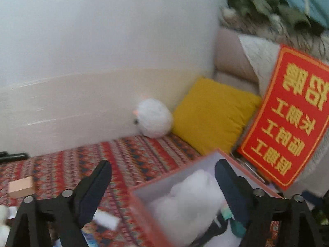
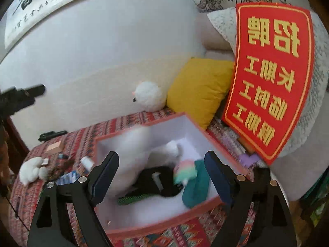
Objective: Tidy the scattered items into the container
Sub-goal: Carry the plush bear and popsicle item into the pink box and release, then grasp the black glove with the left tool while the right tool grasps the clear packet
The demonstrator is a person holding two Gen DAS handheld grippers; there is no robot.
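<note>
An orange box (image 2: 156,224) with a white inside stands on the patterned bedspread. It holds a blurred white plush (image 2: 139,156), a black item (image 2: 156,179), a teal cloth (image 2: 197,183) and a pastel toy (image 2: 185,170). My right gripper (image 2: 162,160) hovers open over the box with nothing between its fingers. My left gripper (image 1: 162,175) is open too, above the box's (image 1: 144,207) left rim, with the white plush (image 1: 191,197) below it. Left of the box lie a small white plush toy (image 2: 33,169), a tan box (image 2: 53,146), a small white item (image 2: 87,162) and a blue pack (image 2: 67,177).
A round white plush (image 2: 149,97), a yellow cushion (image 2: 199,88) and a red sign (image 2: 271,78) stand behind the box against the wall and bedding. A black pen-like object (image 2: 52,134) lies by the wall. A black device part (image 2: 20,96) juts in at the left.
</note>
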